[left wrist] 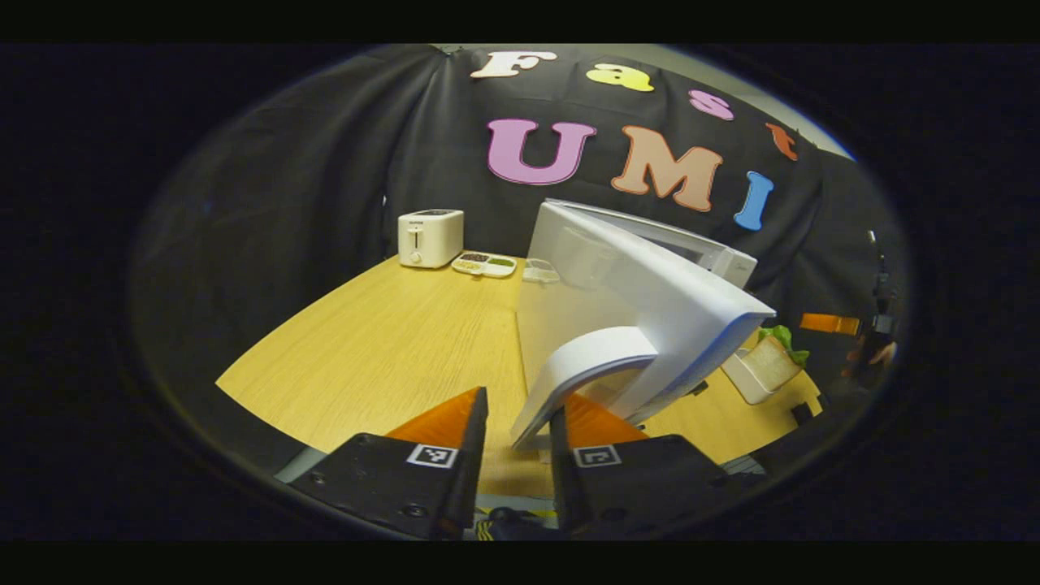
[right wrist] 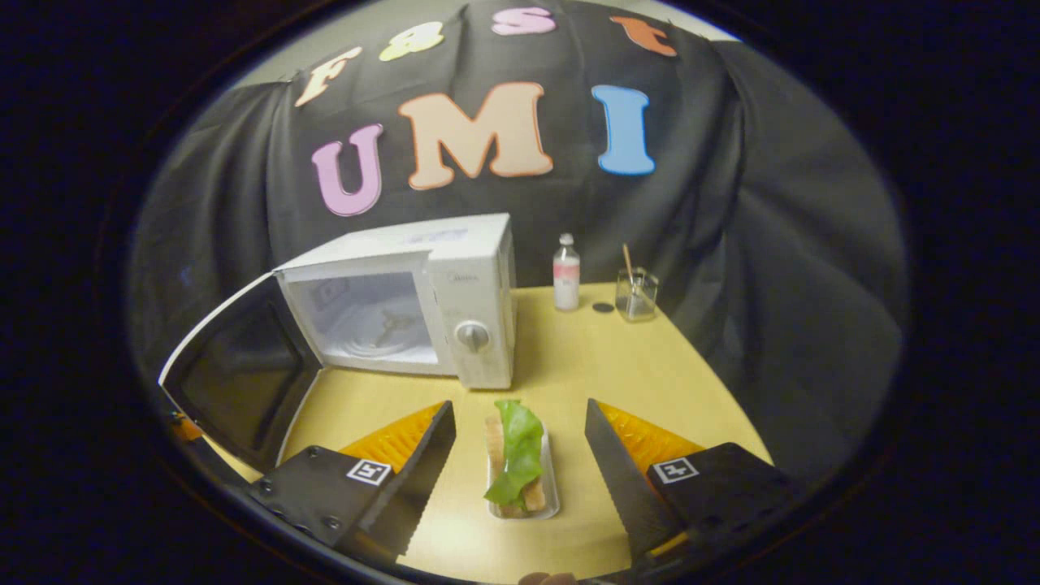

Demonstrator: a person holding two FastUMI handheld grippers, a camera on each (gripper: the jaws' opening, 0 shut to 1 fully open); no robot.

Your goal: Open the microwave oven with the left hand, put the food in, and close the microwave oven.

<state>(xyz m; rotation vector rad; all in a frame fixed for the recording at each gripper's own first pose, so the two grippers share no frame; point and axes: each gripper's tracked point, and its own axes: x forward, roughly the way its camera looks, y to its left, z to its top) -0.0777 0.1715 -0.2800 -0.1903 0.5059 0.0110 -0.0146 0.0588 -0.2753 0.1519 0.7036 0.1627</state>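
The microwave oven [right wrist: 414,301] stands on the wooden table [right wrist: 650,374] with its door [right wrist: 240,370] swung wide to the left of the cavity. In the right gripper view the cavity is lit and pale; something lies on its floor, too faint to name. A round knob [right wrist: 473,335] sits on the oven's front panel, right of the cavity.

In the left gripper view the left gripper [left wrist: 518,422] is at the door's white handle [left wrist: 581,378]. The handle's lower end sits between the 2 fingers, which stand a narrow gap apart. Whether both fingers press on the handle I cannot tell, since the handle hides the inner face of the right-hand one. The door's outer face [left wrist: 650,284] hides most of the oven body behind it.

The food, a sandwich [right wrist: 516,459] with a green lettuce leaf on a small white tray [right wrist: 554,487], lies on the table just in front of the oven's knob side. The right gripper [right wrist: 520,455] hovers with its fingers spread wide, 1 on each side of the tray, touching neither. In the left gripper view the sandwich is partly cut off by the door's edge.

Left of the oven, seen past the door, stand a white toaster [left wrist: 430,237] and a divided dish [left wrist: 484,263]. Right of the oven stand a small bottle [right wrist: 566,274] and a glass [right wrist: 636,294] holding a stick.
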